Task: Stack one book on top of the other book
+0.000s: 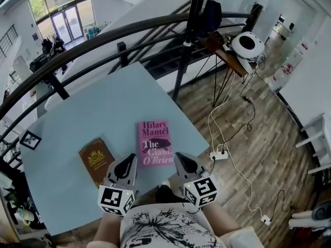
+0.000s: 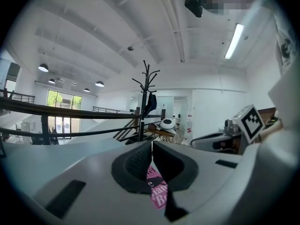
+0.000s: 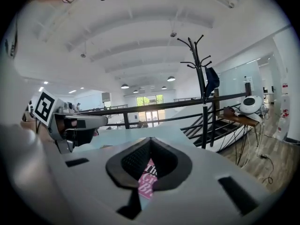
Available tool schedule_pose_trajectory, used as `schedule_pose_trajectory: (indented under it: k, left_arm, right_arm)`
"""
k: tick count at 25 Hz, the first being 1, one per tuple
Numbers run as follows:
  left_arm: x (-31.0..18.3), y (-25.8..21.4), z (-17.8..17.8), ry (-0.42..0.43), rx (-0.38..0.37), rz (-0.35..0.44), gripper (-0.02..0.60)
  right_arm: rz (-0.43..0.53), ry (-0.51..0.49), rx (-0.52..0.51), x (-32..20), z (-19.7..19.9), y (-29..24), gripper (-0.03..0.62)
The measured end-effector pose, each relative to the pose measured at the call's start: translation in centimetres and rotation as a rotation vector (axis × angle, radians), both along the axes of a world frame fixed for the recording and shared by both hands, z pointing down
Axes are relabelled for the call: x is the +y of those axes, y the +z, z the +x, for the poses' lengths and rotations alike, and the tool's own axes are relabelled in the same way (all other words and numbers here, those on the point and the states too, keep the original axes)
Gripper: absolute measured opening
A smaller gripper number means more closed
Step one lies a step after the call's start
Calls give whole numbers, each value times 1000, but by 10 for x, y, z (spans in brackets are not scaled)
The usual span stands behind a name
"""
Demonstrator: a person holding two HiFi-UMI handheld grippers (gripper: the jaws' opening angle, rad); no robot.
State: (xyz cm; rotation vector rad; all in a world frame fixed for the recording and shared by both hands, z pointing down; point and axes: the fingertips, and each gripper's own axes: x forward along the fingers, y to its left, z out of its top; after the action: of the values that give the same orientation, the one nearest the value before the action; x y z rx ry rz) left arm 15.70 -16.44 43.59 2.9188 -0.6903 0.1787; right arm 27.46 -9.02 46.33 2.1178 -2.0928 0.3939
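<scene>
Pale blue, the table (image 1: 103,97) fills the middle of the head view, with both books lying flat on it and apart from one another. The pink book (image 1: 154,142) sits face up near the table's near edge. The brown book (image 1: 96,160) lies to its left, turned at a slant. My left gripper (image 1: 128,161) hovers at the near edge between the two books, its tip close to the brown book's right corner. My right gripper (image 1: 182,160) hangs just off the pink book's lower right corner. Neither one touches a book that I can see. A small black-framed square (image 1: 30,139) rests at the table's far left edge. A dark railing (image 1: 103,35) curves behind the table, and a power strip (image 1: 219,155) lies on the wooden floor (image 1: 258,128) to the right.

From the left gripper view, my jaws are pressed together with nothing held in them. A strip of the pink book shows below them, through the notch. A coat stand (image 2: 146,88) rises beyond the railing.

From the right gripper view, these jaws are likewise closed tight and empty. The pink cover shows underneath through the gap, and my left gripper shows at the left of the picture.
</scene>
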Motion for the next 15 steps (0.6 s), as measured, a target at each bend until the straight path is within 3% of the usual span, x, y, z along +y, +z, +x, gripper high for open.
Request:
schedule_pose_trajectory:
  k: [9, 11, 15]
  left_arm:
    - [-49, 23, 45, -166, -25, -13, 12]
    - [-54, 31, 50, -185, -31, -16, 12]
    - [-62, 46, 56, -215, -63, -26, 12]
  right_arm:
    - [-240, -206, -64, -70, 57, 72, -5]
    - [-327, -256, -94, -77, 60, 102, 146]
    - [-475, -286, -234, -86, 65, 160, 207]
